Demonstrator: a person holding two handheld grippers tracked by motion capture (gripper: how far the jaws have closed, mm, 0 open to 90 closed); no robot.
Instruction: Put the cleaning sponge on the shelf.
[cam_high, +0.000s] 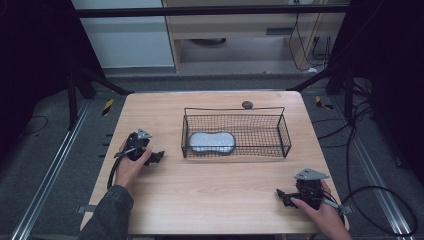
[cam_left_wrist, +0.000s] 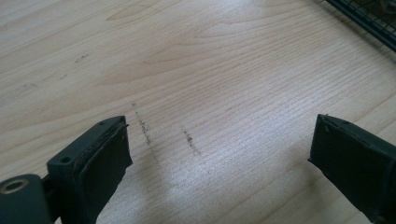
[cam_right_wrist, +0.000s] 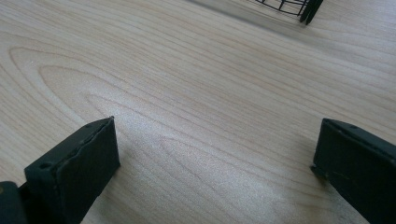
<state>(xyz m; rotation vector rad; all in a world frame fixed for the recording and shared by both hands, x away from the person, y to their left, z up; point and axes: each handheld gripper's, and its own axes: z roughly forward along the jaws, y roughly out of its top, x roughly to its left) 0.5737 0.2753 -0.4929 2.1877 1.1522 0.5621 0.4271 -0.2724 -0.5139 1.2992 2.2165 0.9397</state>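
A black wire basket (cam_high: 283, 131) stands on the wooden table (cam_high: 215, 200), right of its middle. Inside it, at its left end, lies a grey peanut-shaped object (cam_high: 211, 142). My left gripper (cam_high: 159, 157) rests low on the table left of the basket, pointing right toward it, open with bare wood between its jaws (cam_left_wrist: 219, 154). The basket's corner (cam_left_wrist: 369, 18) shows at the top right of the left gripper view. My right gripper (cam_high: 281, 196) sits near the table's front right corner, pointing left, open and holding nothing (cam_right_wrist: 217, 158). The basket's foot (cam_right_wrist: 308, 9) appears far ahead.
A small dark round knob (cam_high: 247, 104) sits on the table just behind the basket. Dark scuff marks (cam_left_wrist: 149, 135) streak the wood ahead of the left gripper. Cables (cam_high: 380, 200) lie on the floor to the right of the table.
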